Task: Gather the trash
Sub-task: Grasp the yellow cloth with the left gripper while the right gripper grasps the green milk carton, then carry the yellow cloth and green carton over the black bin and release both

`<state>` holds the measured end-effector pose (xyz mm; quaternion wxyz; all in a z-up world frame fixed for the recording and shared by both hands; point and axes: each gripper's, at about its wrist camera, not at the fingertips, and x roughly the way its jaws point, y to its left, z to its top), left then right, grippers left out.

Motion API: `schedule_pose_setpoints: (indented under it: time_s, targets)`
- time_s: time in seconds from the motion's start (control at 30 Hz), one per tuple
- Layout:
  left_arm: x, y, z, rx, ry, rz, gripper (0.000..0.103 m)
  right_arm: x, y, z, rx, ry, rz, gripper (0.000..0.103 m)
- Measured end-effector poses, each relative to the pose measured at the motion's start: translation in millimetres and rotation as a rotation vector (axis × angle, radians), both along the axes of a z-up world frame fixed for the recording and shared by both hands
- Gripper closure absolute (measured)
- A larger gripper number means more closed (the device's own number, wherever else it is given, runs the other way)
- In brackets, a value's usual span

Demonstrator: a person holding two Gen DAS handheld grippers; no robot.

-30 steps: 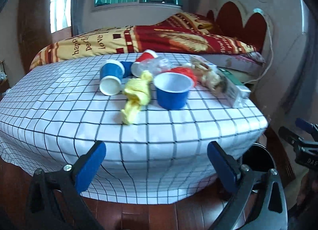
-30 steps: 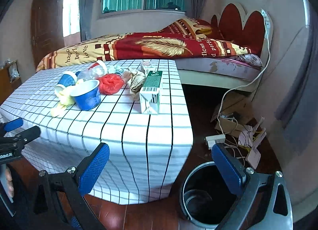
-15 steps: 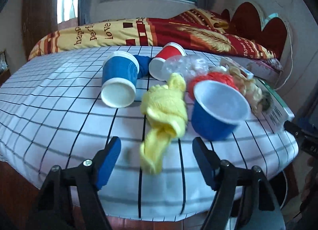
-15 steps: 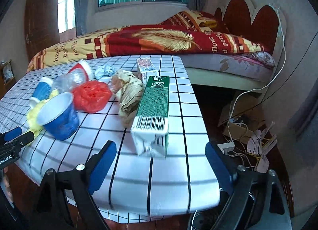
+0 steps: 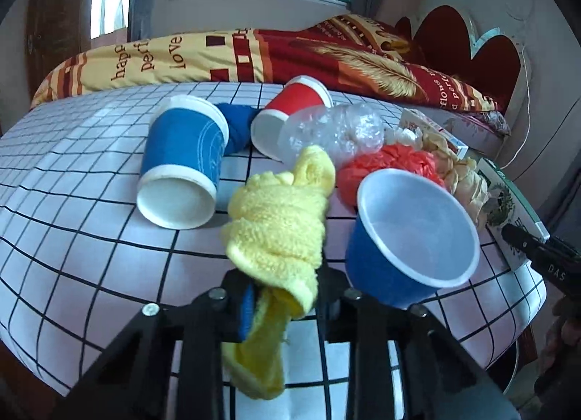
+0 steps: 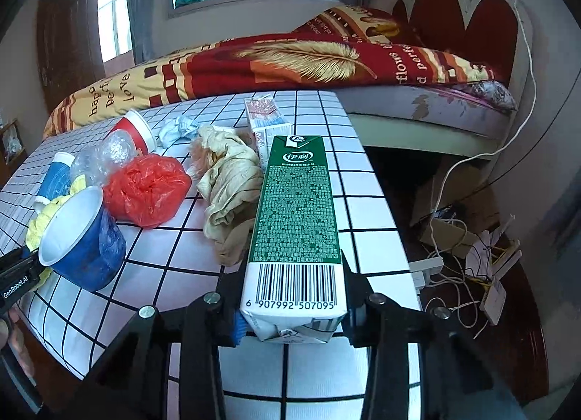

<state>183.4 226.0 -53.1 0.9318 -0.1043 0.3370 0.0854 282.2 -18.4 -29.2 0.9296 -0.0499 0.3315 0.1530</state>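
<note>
My left gripper (image 5: 285, 305) is shut on the near end of a knotted yellow cloth (image 5: 279, 216) lying on the checked table (image 5: 72, 238). My right gripper (image 6: 292, 314) is shut on the barcode end of a green milk carton (image 6: 296, 216) lying on the table. Around them lie a blue bowl (image 5: 410, 238), a blue paper cup (image 5: 181, 162) on its side, a red cup (image 5: 290, 111), a crumpled clear bottle (image 5: 334, 133), a red plastic bag (image 6: 145, 191), a beige crumpled bag (image 6: 228, 184) and a small red-white carton (image 6: 267, 122).
A bed with a red and yellow blanket (image 6: 290, 64) stands behind the table. To the right of the table, cables and a power strip (image 6: 472, 256) lie on the dark floor. A crumpled white paper (image 6: 178, 127) lies at the back of the table.
Both grippers moved forward onto the table and closed: the left on the yellow cloth, the right on the green carton. Both were open half a second ago.
</note>
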Motion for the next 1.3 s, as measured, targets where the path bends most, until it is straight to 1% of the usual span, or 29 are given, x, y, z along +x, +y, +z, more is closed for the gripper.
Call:
schedule_pose_setpoints:
  time_s: [0.13,0.3,0.47,0.63,0.8,1.0,1.3]
  targets:
    - [-12.3,2.4,9.4,0.009,-0.029,0.022,0.076,-9.6,-10.4,6.4,0.018,-0.028,-0.007,0.062]
    - [-34.2,-0.6,23.3,0.030,-0.056,0.045,0.076,-30.0,-29.0,21.7,0.042,-0.062,-0.013,0.062]
    - [-57.3,-15.1,39.5,0.040,-0.087,0.032,0.076,-57.2,-54.2,37.1,0.064,-0.100,-0.028,0.062]
    - [-75.4,-42.8,51.9,0.047,-0.114,-0.022,0.076,-85.0,-82.6,45.4,0.092,-0.125,-0.055,0.062]
    - [-78.4,-70.1,56.3,0.042,-0.123,-0.087,0.076,-107.1,-110.1,46.7,0.106,-0.131,-0.091,0.062]
    - [-81.0,-98.0,55.0,0.037,-0.126,-0.162,0.076,-127.8,-141.0,38.9,0.104,-0.121,-0.148,0.062]
    - [-73.5,-146.8,51.7,0.040,-0.125,-0.271,0.076,-138.7,-187.0,23.9,0.093,-0.105,-0.218,0.062]
